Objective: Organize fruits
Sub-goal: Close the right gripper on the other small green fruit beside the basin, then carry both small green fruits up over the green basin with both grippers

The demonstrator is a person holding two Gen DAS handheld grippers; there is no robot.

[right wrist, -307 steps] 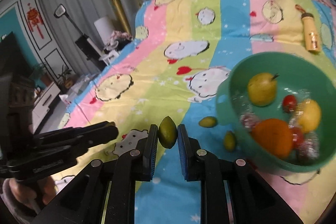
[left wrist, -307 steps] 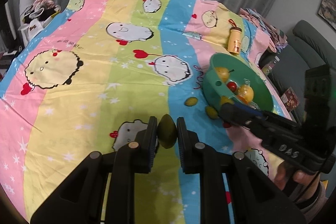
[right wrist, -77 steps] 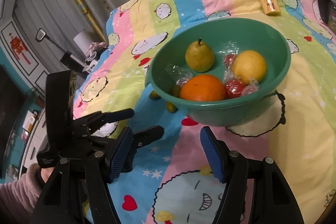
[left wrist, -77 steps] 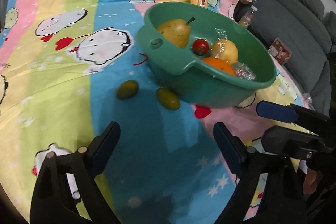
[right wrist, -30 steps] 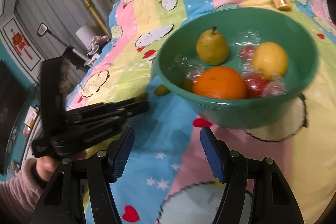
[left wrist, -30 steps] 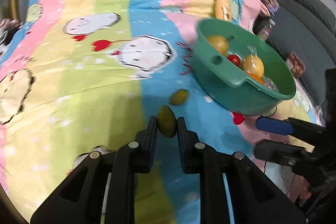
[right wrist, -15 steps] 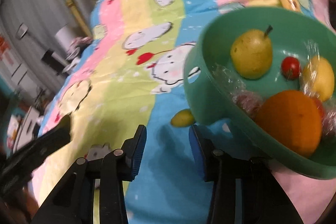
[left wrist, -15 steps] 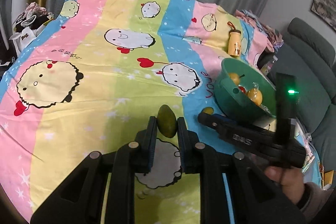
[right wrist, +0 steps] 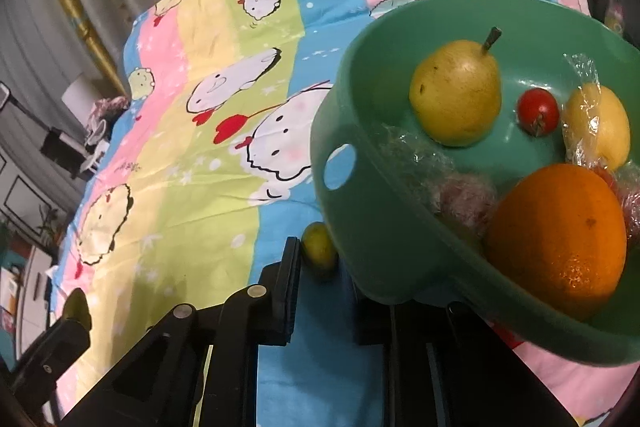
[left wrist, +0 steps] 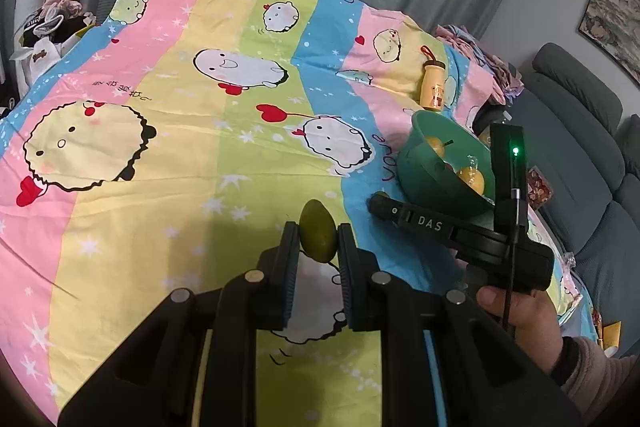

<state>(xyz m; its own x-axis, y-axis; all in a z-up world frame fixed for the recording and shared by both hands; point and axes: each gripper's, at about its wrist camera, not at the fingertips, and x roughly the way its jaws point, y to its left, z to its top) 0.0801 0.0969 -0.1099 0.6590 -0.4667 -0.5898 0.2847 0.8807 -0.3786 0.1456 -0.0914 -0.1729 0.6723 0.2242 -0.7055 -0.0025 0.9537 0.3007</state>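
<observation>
1. The left gripper [left wrist: 318, 241] is clamped on a small green fruit [left wrist: 318, 235], its fingers [left wrist: 289, 247] pressing it from both sides. The fruit stands with its long axis pointing up and forward out of the fingers, held above the cartoon-print bedspread [left wrist: 160, 147].

2. The green bowl [left wrist: 424, 183] sits off to the right of that held fruit, well apart from it, with the right gripper's body crossing between them.

3. The right gripper [right wrist: 320, 259] is down low against the near wall of the bowl [right wrist: 360, 227]. Its left finger [right wrist: 290, 267] is plain to see; the other is hidden under the bowl's curve. A second green fruit [right wrist: 319, 253] lies on the bedspread, touching the bowl's wall, in the gap between the fingers. I cannot tell whether they have closed on it.

4. Inside the bowl are a pear [right wrist: 456, 93], a cherry tomato [right wrist: 538, 111], a wrapped lemon [right wrist: 596, 131] and an orange [right wrist: 556, 243].

5. My guess is that the left hand must carry its fruit rightward and up over the rim, while the right hand is the nearer one for the fruit beside the bowl, which leaves little room for the far finger.

6. A yellow bottle [left wrist: 433, 87] lies beyond the bowl.
</observation>
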